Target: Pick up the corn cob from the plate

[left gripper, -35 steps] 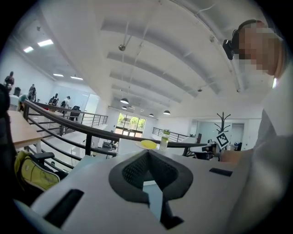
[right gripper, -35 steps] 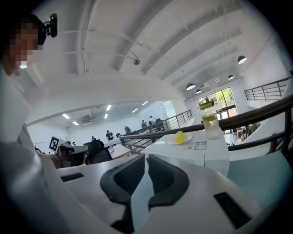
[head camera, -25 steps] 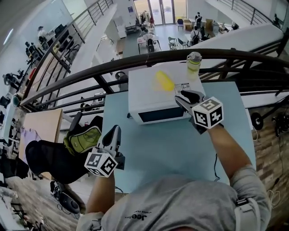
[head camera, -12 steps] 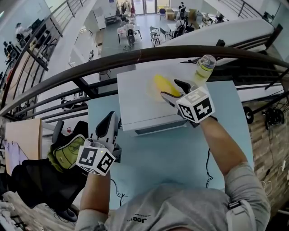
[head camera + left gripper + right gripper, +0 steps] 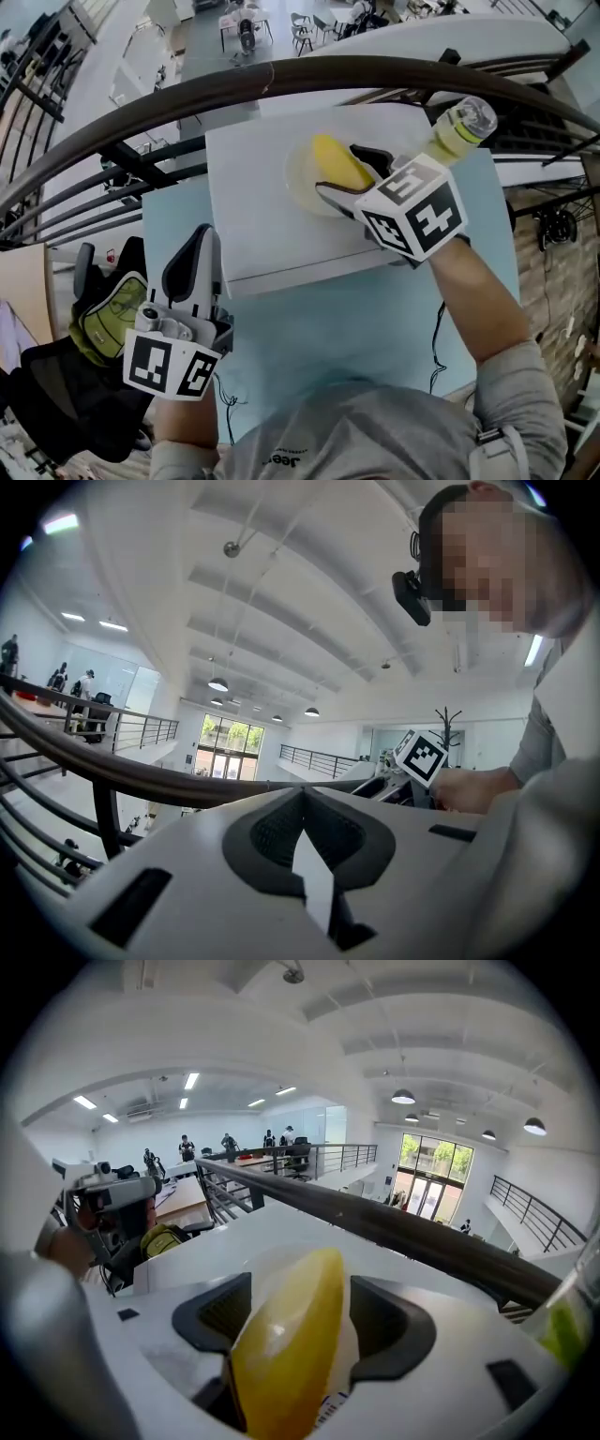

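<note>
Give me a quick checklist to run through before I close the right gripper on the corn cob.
1. Right gripper open: ok. Its fingers have just been opening and now stand wide.
2. Corn cob between the fingers: ok. One finger on each side, neither pressing yet.
3. Cob lying on the plate: ok.
4. Fingers low enough around the cob: cannot tell.
5. Bottle clear of the right gripper: ok, it stands apart.
6. Left gripper out of the way: ok. Shut, empty, apart from the plate.

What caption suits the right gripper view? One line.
Right gripper, jaws just opened, straddles the corn cob on the white plate.
</note>
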Tool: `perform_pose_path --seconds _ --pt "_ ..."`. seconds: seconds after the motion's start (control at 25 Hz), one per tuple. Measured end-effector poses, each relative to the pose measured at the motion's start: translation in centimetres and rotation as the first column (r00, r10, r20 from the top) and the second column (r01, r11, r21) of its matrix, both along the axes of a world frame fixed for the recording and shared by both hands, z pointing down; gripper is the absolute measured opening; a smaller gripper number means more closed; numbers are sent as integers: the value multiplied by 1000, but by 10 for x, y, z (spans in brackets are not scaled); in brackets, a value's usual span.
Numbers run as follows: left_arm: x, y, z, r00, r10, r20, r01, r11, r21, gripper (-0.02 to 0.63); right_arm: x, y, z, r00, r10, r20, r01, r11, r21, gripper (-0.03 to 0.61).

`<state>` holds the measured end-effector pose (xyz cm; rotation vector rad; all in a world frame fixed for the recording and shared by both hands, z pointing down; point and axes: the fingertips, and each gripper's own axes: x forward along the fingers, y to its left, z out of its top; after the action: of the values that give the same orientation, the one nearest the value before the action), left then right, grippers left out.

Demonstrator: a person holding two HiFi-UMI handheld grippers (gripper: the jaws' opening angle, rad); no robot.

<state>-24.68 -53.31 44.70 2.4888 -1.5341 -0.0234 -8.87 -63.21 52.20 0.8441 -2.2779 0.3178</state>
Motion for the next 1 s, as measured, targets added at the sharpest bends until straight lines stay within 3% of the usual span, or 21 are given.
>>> perform_pose_path --seconds 0.4,1.0 --pt "-4 -9 22 1000 10 -26 -11 1000 -24 8 -5 -3 22 999 -9 -37 6 996 -85 311" --pt "-6 -8 28 999 1 -41 -2 999 -38 8 -3 -1 19 999 -37 -9 36 997 -67 288"
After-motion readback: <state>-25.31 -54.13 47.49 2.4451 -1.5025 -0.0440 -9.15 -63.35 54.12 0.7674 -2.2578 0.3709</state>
